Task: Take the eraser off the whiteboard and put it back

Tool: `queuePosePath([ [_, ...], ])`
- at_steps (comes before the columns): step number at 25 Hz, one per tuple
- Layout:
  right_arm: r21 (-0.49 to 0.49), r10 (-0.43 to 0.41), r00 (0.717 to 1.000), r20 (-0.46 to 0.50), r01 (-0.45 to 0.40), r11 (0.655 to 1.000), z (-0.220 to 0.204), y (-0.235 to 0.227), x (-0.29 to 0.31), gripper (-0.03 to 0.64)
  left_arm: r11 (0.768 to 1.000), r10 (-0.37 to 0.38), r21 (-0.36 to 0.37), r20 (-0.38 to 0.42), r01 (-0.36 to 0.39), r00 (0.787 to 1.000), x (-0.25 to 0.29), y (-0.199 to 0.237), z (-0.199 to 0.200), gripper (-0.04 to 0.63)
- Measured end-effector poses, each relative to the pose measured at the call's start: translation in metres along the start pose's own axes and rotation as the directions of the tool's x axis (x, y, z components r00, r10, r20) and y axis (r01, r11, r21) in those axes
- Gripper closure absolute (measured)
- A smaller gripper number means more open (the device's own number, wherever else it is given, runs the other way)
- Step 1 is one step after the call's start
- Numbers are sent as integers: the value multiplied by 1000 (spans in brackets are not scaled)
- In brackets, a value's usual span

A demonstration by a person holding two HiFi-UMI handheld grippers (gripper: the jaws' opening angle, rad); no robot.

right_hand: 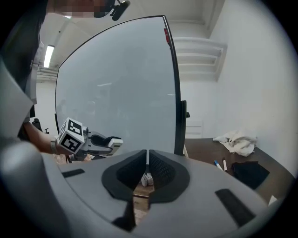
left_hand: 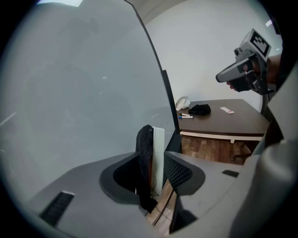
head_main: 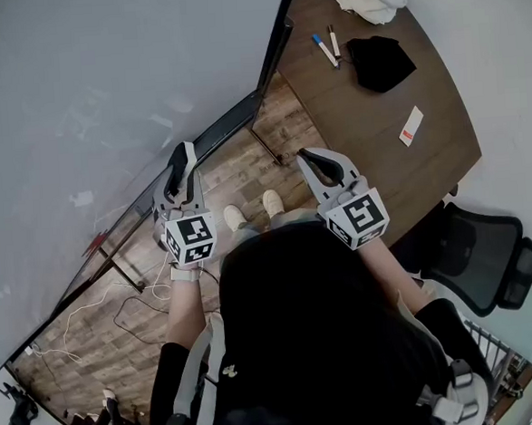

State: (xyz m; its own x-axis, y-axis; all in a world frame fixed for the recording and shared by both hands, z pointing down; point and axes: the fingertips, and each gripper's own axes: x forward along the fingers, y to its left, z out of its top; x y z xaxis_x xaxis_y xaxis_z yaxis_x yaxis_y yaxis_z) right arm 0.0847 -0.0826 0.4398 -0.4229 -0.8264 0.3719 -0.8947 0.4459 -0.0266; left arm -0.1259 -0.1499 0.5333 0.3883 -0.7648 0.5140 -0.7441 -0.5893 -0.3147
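Whiteboard (head_main: 102,82): filling the head view's upper left, lying just ahead of the left gripper (head_main: 186,158).
Left gripper: clamping the eraser (left_hand: 157,144) upright.
Right gripper (head_main: 322,165): hanging closed and empty, farther right.

Pale walls (left_hand: 209,56) enclose a wood-plank floor (head_main: 236,171), a dark brown counter (head_main: 370,136) and a black office chair (head_main: 487,255).

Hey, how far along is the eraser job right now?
Done: the eraser is off the whiteboard. In hand: the left gripper has its fingers clamped on the eraser, beside the board's lower edge. The right gripper is shut with nothing in it. Left to do: set the eraser back on the board and let go.
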Motion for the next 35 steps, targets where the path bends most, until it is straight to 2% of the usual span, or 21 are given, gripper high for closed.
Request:
queuePosePath([
  [9,41,-71,997,-33,73,996,-16,-14,-13,589,995,-54,82,-76,60,996,37,-19,-17,437],
  [19,87,-129,989,-67,135,987,-30,-25,-22,589,981,-96,149,-181,124,979,70,-33,-45,434],
  [35,124,-195,976,-94,205,971,-45,-30,-33,589,956,-150,214,-231,201,961,93,-56,-56,402],
])
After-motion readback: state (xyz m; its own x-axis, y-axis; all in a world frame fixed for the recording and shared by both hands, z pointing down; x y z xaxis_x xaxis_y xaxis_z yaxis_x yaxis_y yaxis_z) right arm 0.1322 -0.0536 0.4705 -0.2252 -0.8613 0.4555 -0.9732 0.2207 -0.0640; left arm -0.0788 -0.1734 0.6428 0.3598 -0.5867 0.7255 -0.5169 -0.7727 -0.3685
